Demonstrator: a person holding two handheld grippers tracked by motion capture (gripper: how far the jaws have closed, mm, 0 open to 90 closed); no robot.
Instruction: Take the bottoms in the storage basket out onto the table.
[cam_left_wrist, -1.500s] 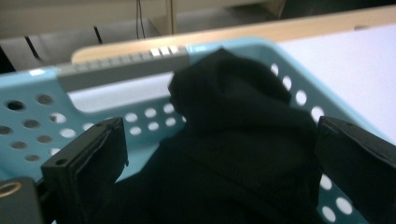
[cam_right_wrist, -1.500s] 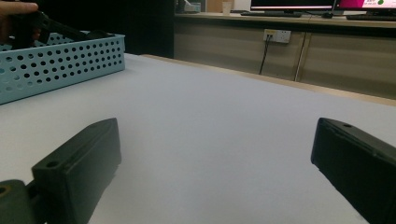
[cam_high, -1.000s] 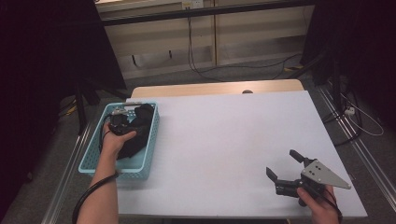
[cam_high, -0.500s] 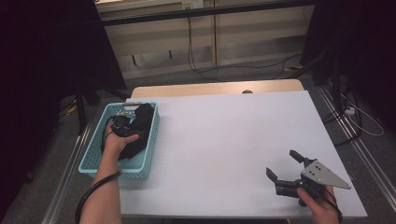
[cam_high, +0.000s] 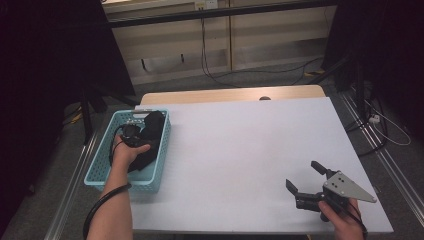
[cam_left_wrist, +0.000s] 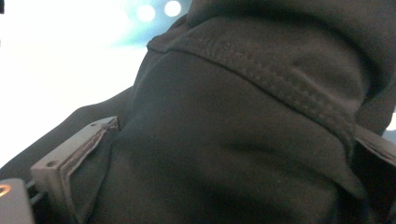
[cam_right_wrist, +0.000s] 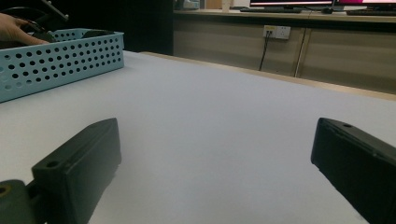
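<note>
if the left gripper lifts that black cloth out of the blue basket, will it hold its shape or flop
Probably flop: the black cloth lies crumpled in the blue basket, and the left gripper view shows soft folds and a stitched seam. It likely drapes and trails. It looks light, so the basket should stay put.

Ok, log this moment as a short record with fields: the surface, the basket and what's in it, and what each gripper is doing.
surface: white table
basket: light blue, perforated, at the table's left edge
contents: black cloth
left gripper: down in the basket; cloth with a stitched seam lies between its jaws in the left gripper view; whether it is clamped cannot be told
right gripper: open, low over the table's near right corner, holding nothing
</note>
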